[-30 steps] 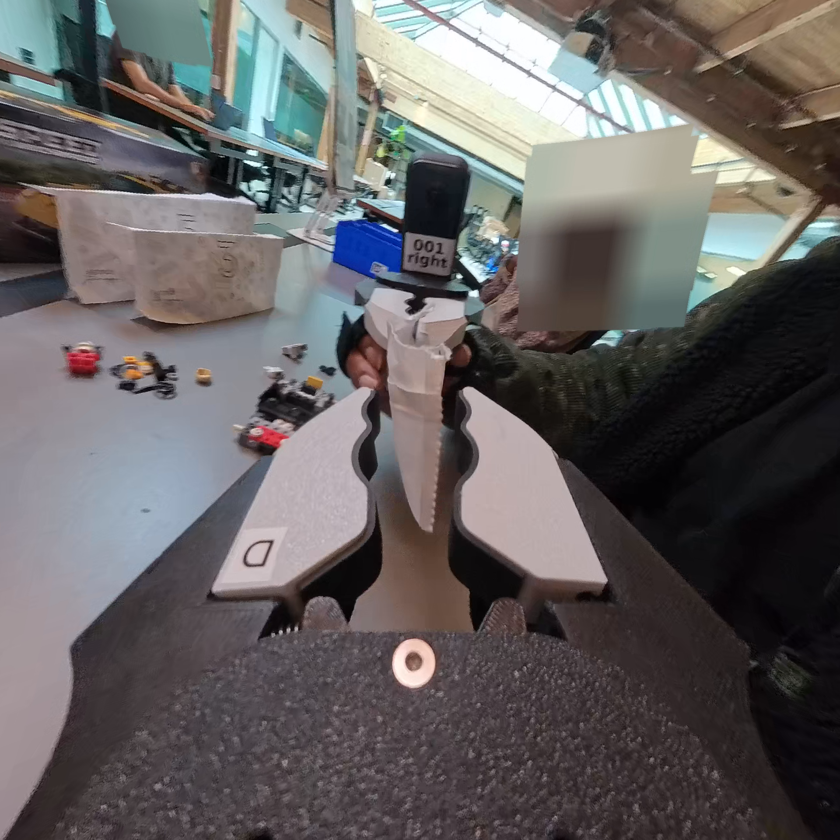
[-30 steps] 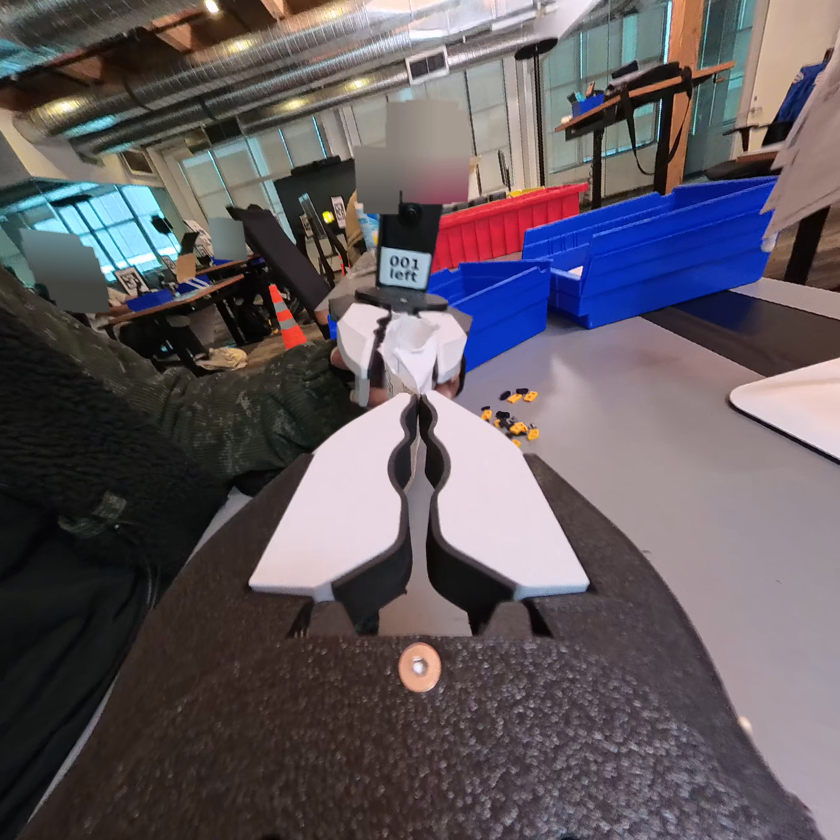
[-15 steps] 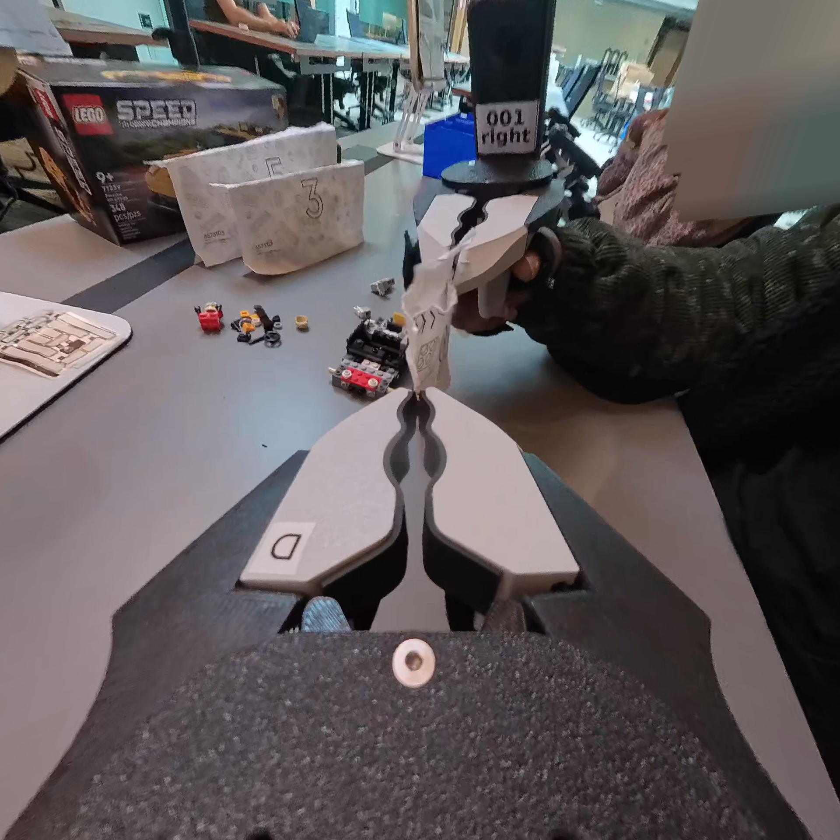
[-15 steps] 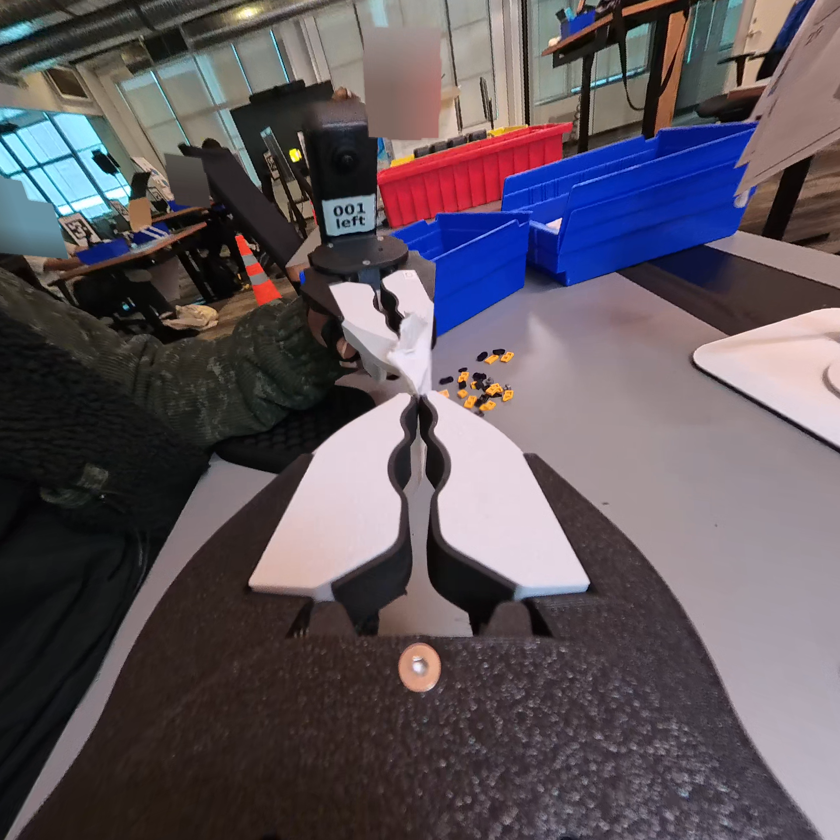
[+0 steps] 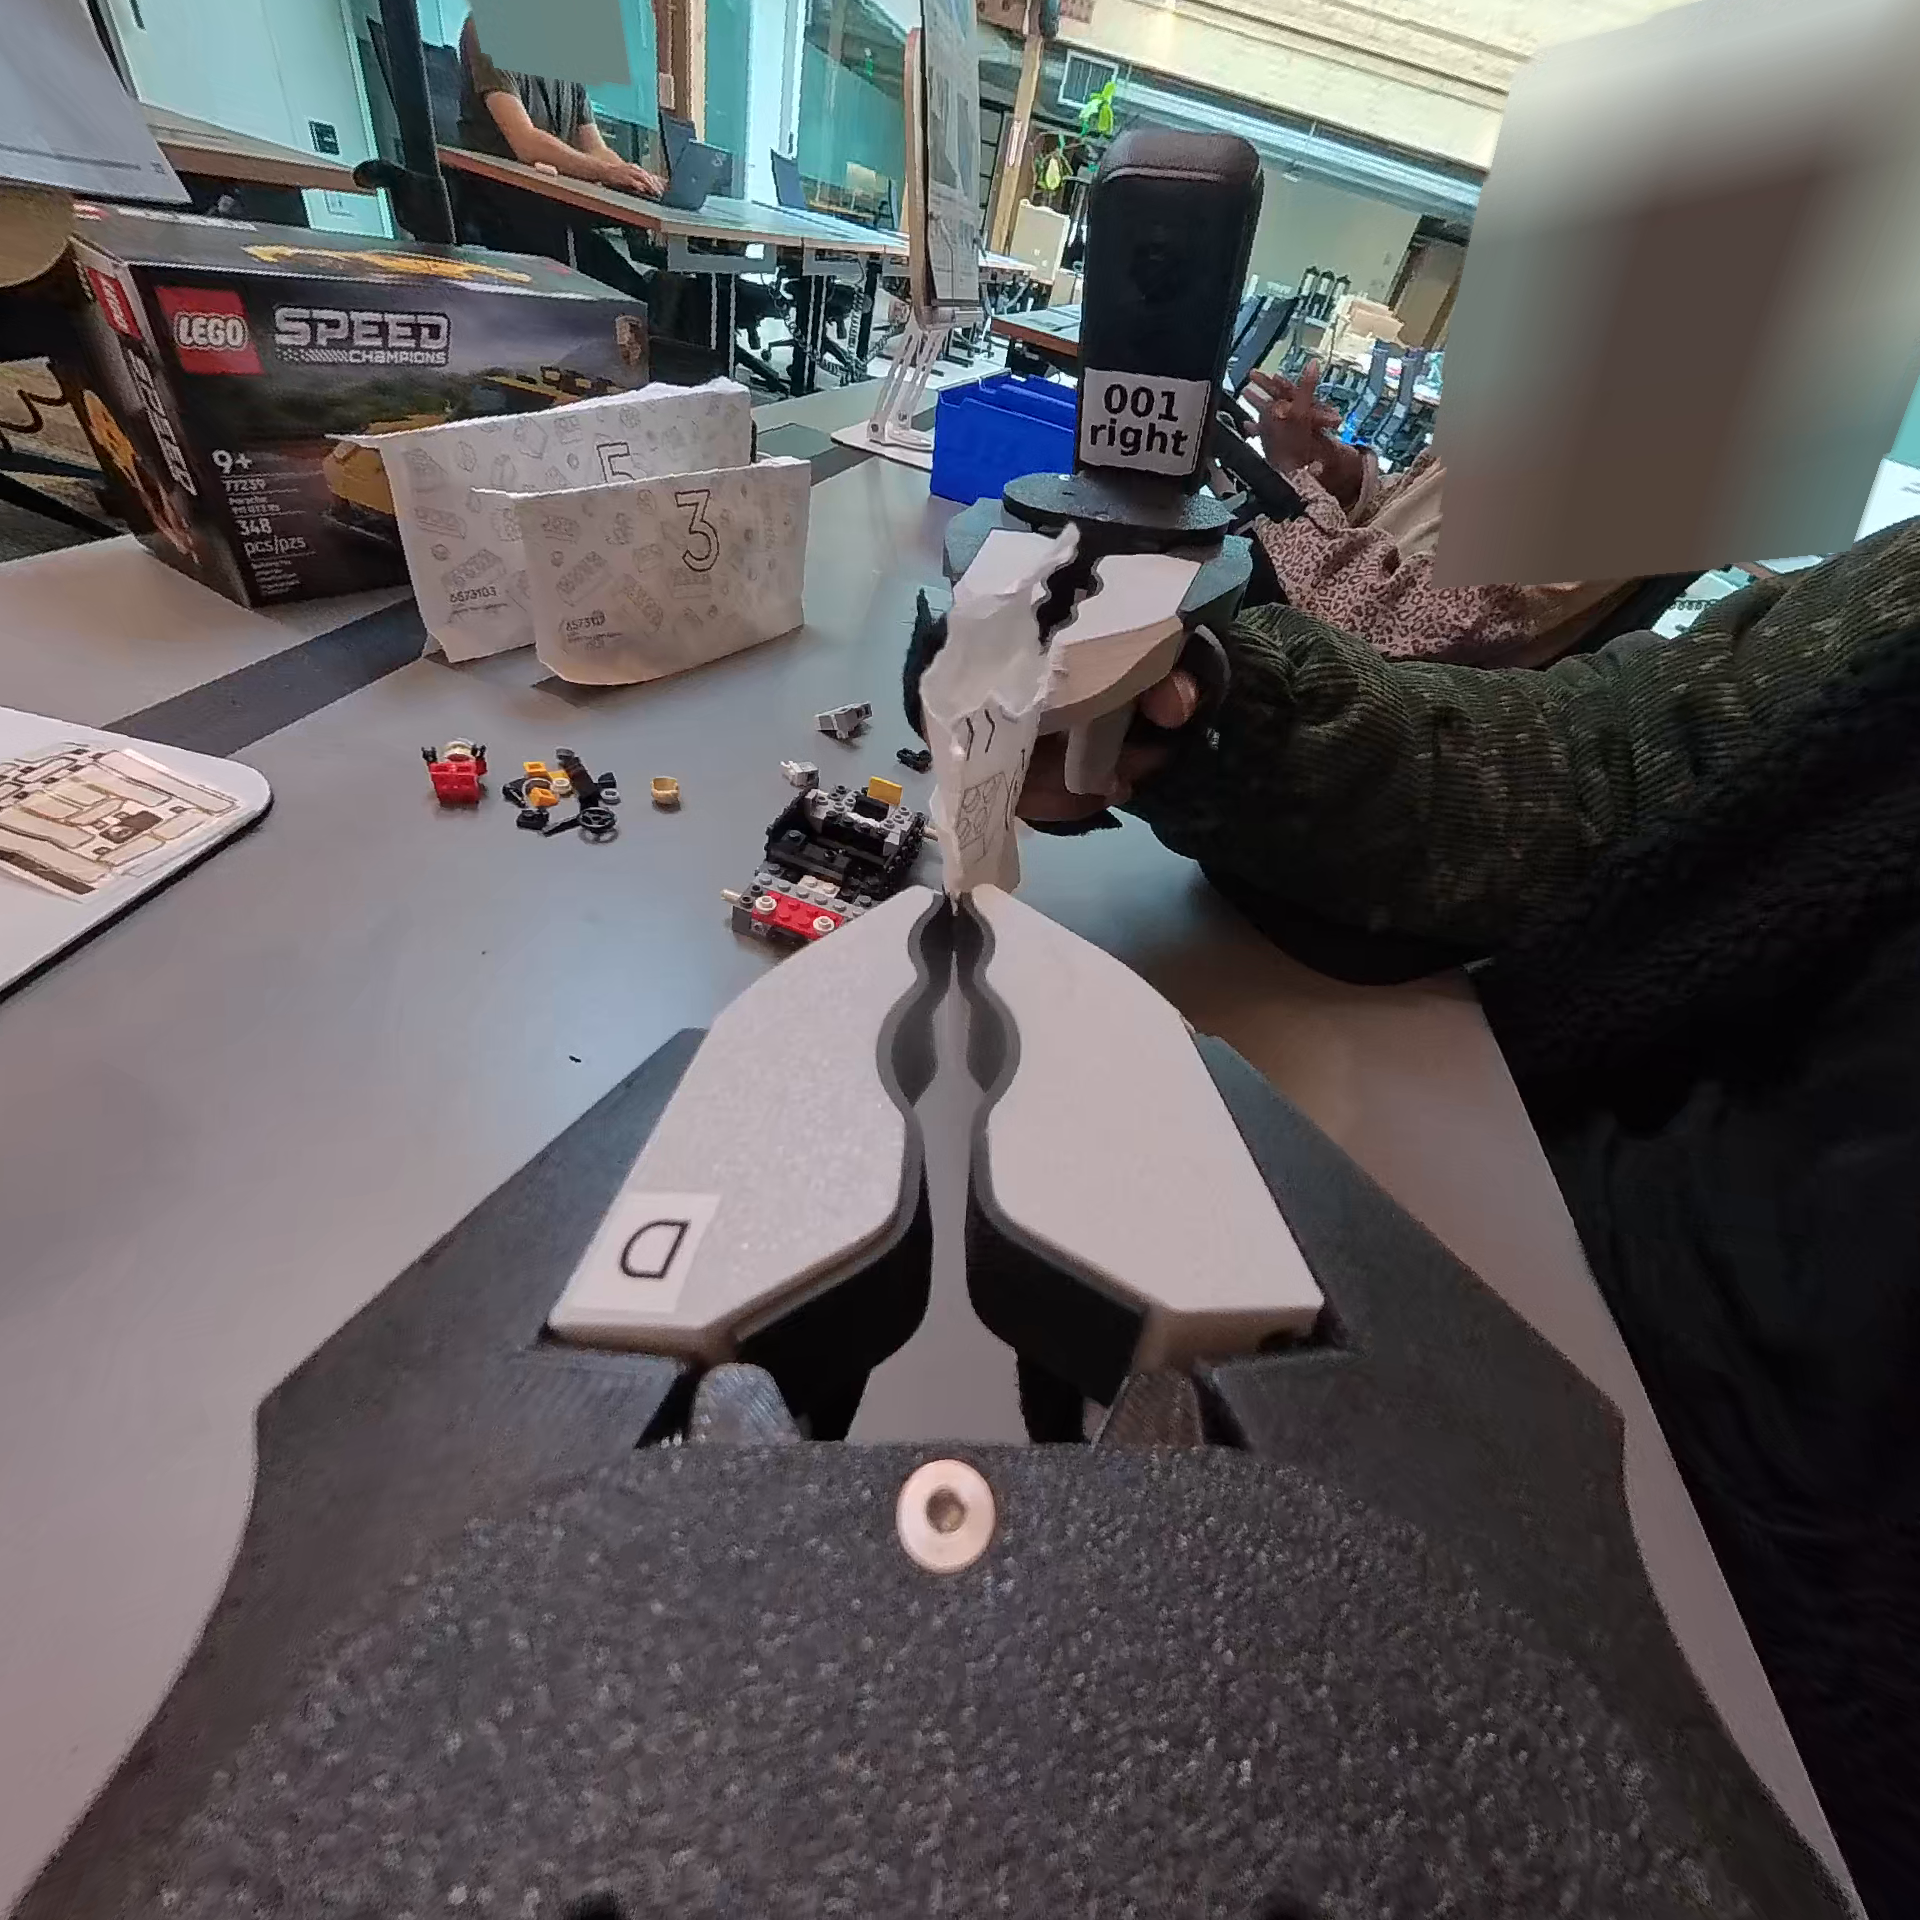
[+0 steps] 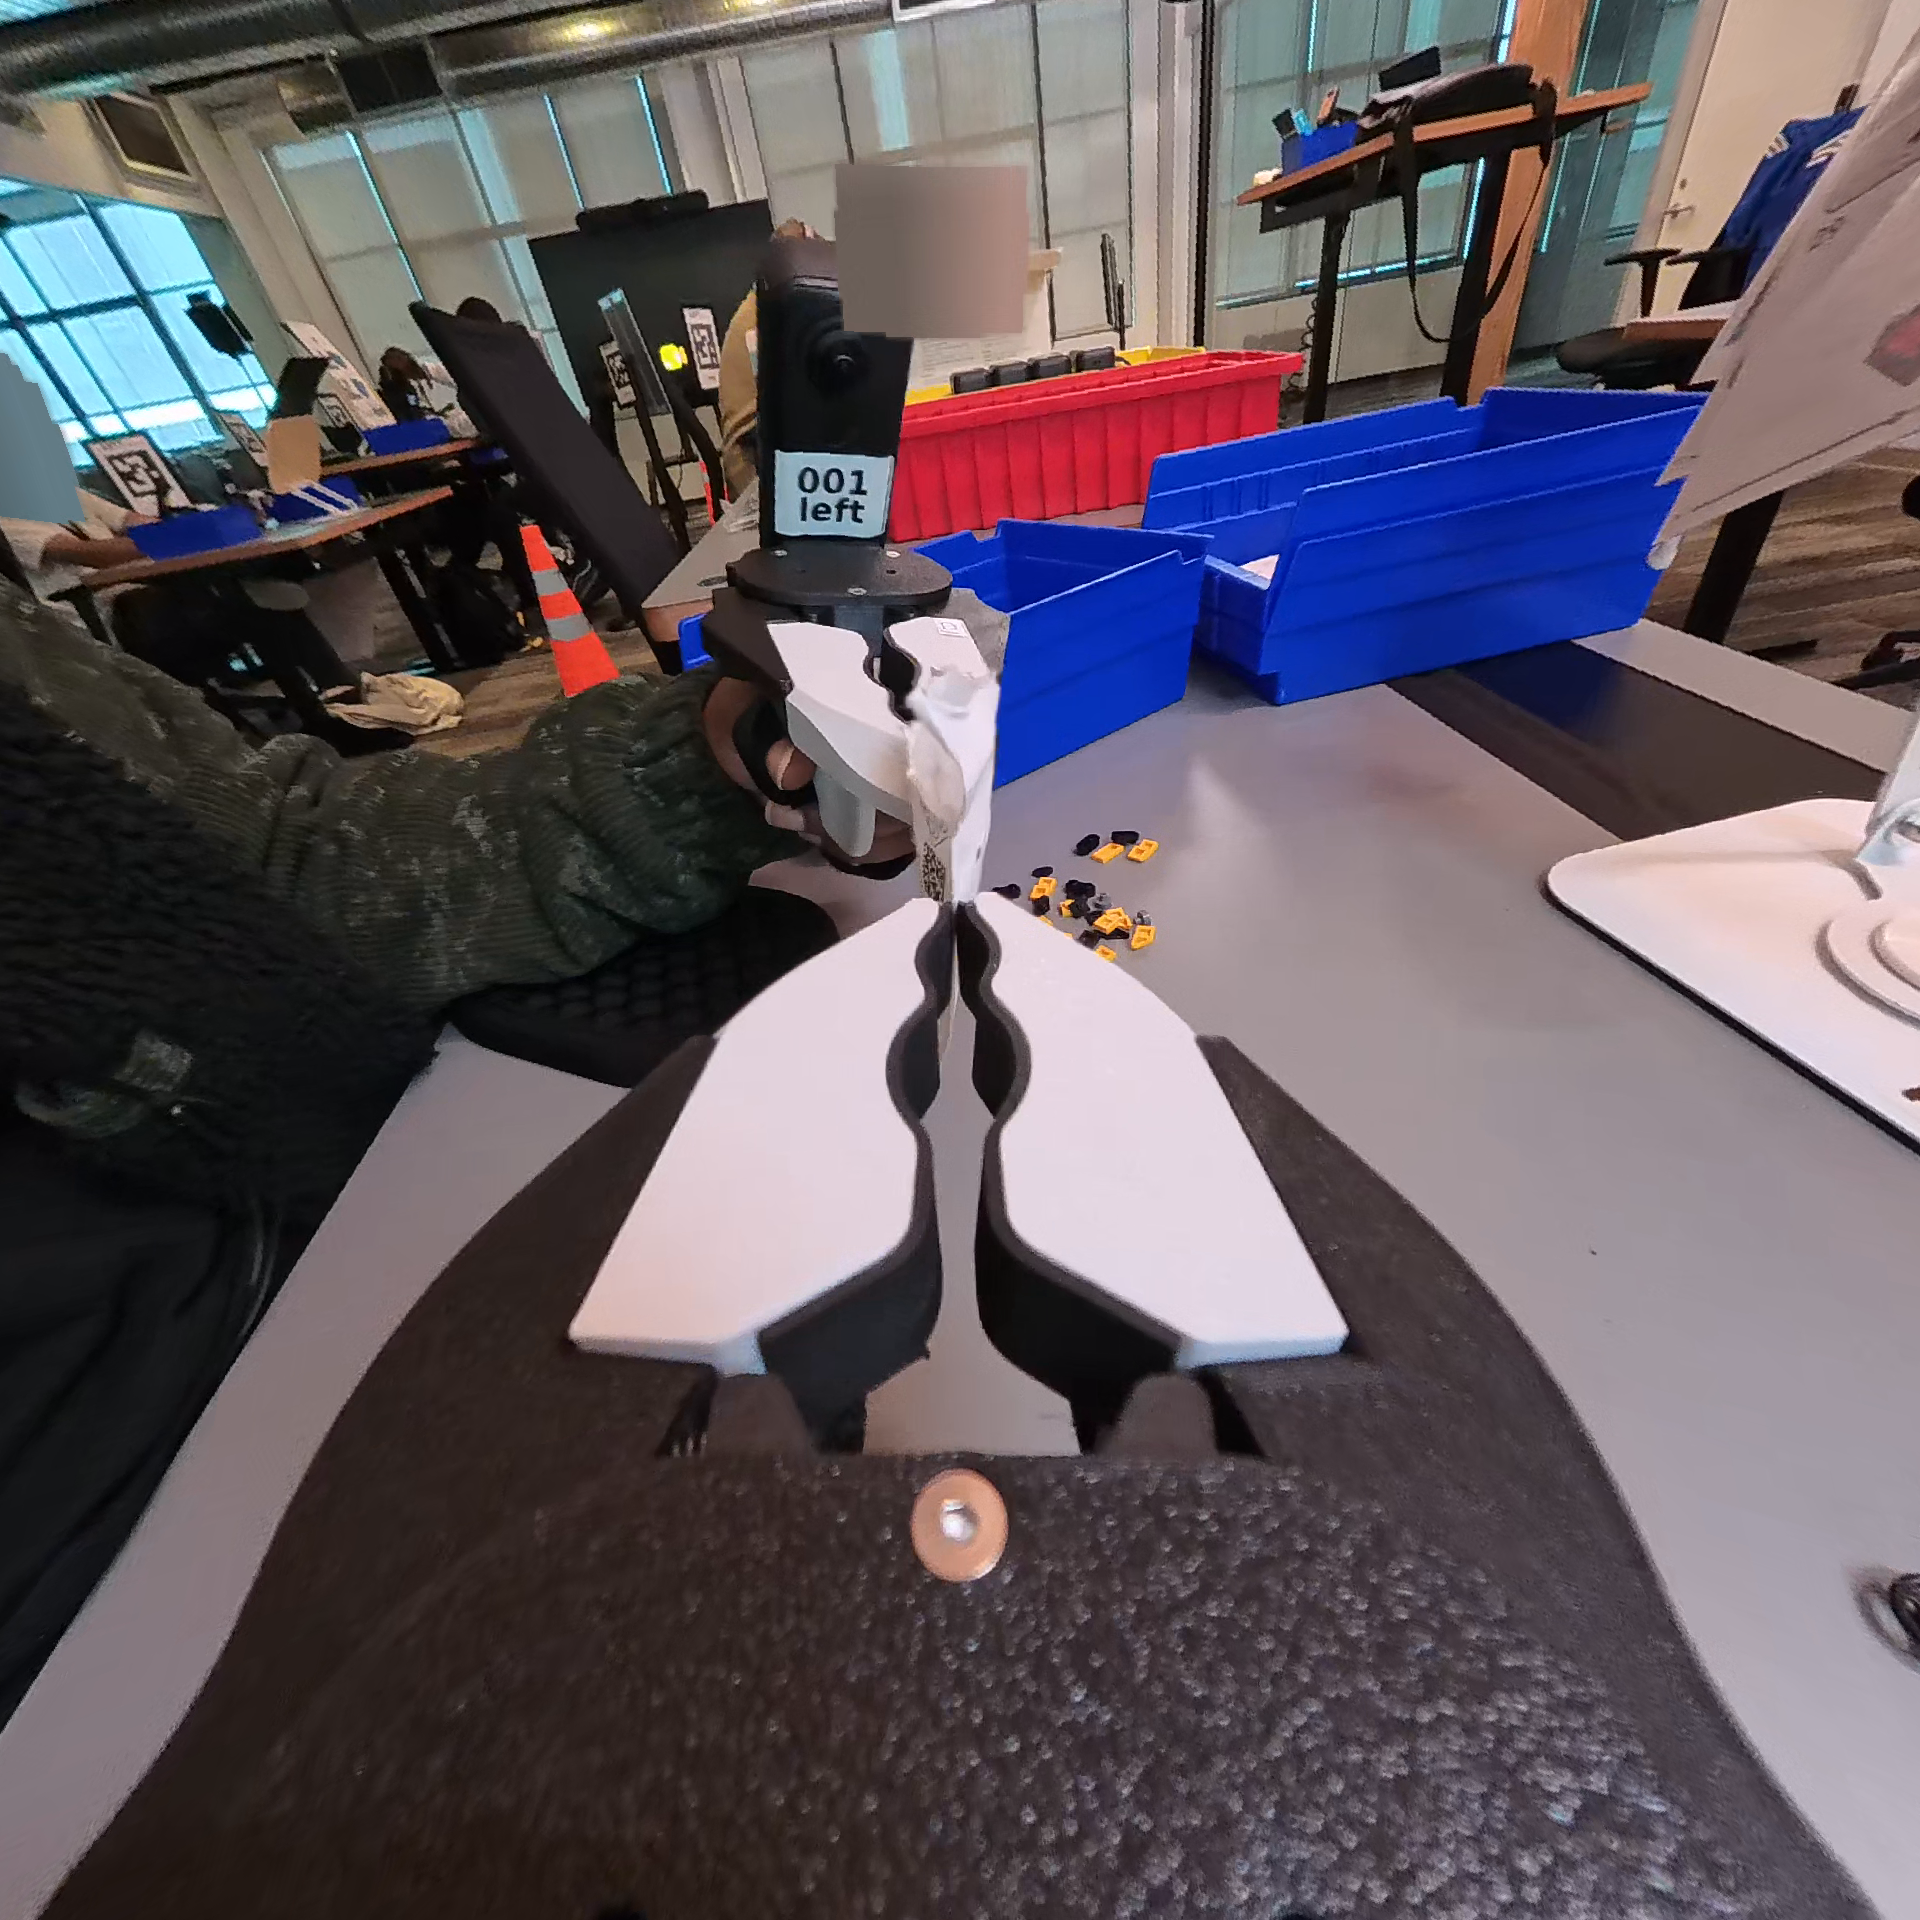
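Paper bag — white, printed, crumpled — hangs stretched between my two grippers at the centre of both frames. My left gripper is clenched on its lower corner, pads pressed on the paper; my right gripper pinches the other end the same way. Beneath it on the grey table sits a half-built brick car, just left of centre, with loose small pieces farther left. Two more numbered paper bags lean against a boxed set at upper left — yellow and black bits lie right of centre in the right wrist view
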Demonstrator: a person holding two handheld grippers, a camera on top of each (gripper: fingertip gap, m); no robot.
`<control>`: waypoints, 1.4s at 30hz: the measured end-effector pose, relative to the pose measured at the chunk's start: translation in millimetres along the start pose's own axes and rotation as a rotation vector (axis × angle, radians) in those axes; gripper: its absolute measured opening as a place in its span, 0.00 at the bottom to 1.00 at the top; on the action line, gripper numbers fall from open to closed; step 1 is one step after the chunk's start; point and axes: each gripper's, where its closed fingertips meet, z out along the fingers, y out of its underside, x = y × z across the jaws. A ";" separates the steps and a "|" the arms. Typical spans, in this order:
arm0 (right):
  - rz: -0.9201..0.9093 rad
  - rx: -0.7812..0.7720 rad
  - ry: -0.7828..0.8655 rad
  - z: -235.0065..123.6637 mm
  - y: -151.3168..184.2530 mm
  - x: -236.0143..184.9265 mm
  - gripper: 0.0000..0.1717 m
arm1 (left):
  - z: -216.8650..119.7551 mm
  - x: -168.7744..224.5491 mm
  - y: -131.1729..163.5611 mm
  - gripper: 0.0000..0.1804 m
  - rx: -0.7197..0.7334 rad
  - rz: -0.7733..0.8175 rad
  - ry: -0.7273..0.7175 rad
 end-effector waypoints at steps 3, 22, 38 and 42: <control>0.010 0.005 0.003 -2.5 -3.2 1.1 0.00 | -2.5 -5.6 -5.1 0.09 0.027 -0.006 -0.036; 0.090 -0.004 0.048 -50.9 12.5 1.1 0.00 | -55.8 -73.4 125.5 0.09 -0.805 0.003 -0.455; 0.123 -0.087 0.060 -6.7 46.8 24.3 0.00 | -42.6 -70.5 128.1 0.01 -0.758 -0.064 -0.362; 0.112 -0.073 0.094 11.8 41.1 41.8 0.00 | -40.5 -67.0 118.3 0.00 -0.709 -0.038 -0.358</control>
